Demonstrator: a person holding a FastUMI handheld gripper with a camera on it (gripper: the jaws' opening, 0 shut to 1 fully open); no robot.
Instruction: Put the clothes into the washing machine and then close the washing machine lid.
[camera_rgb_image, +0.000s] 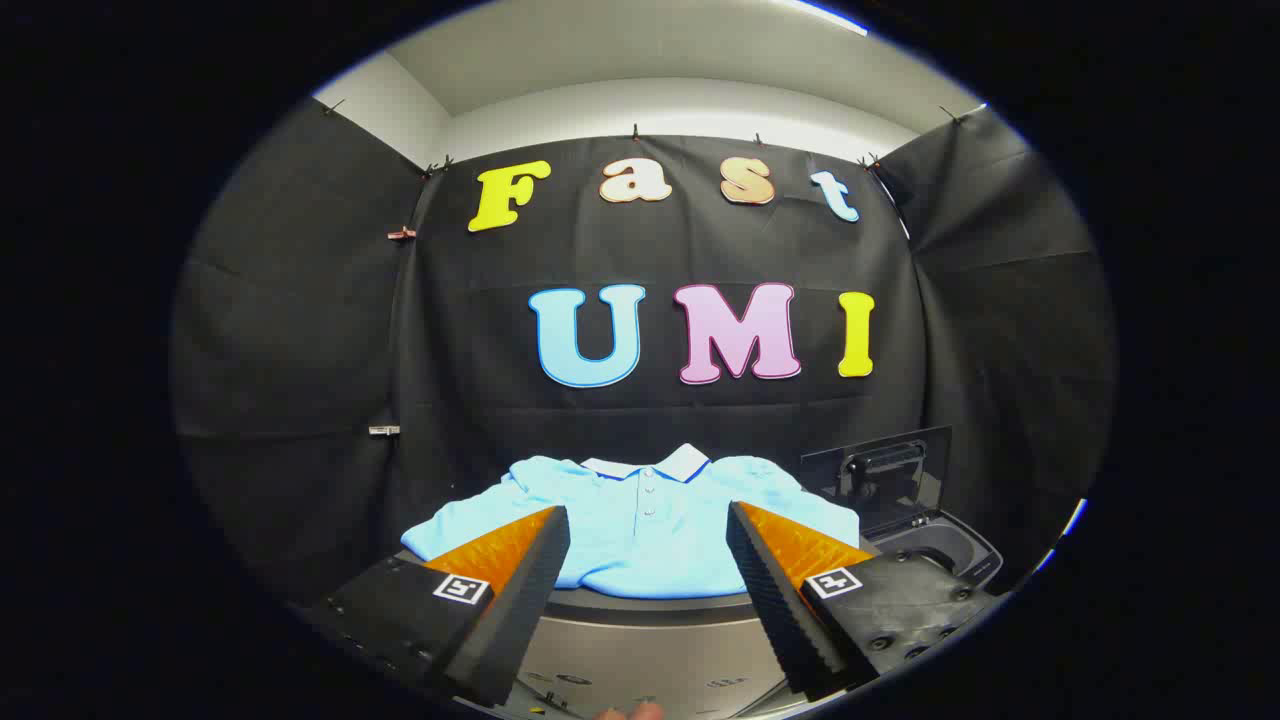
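A light blue polo shirt (640, 520) with a white collar lies spread flat on a grey surface (650, 605), just beyond my fingertips. My gripper (648, 520) stands open, its two fingers wide apart, with the shirt's front seen through the gap and nothing held. To the right of the shirt, the washing machine's dark tub opening (935, 550) shows past my right finger, with its transparent lid (880, 470) raised upright behind it.
Black cloth walls close the booth at the back and on both sides. The grey surface drops off in a rounded front edge below my fingers, with a grey panel (640, 660) beneath it. A fingertip (640, 712) shows below the panel.
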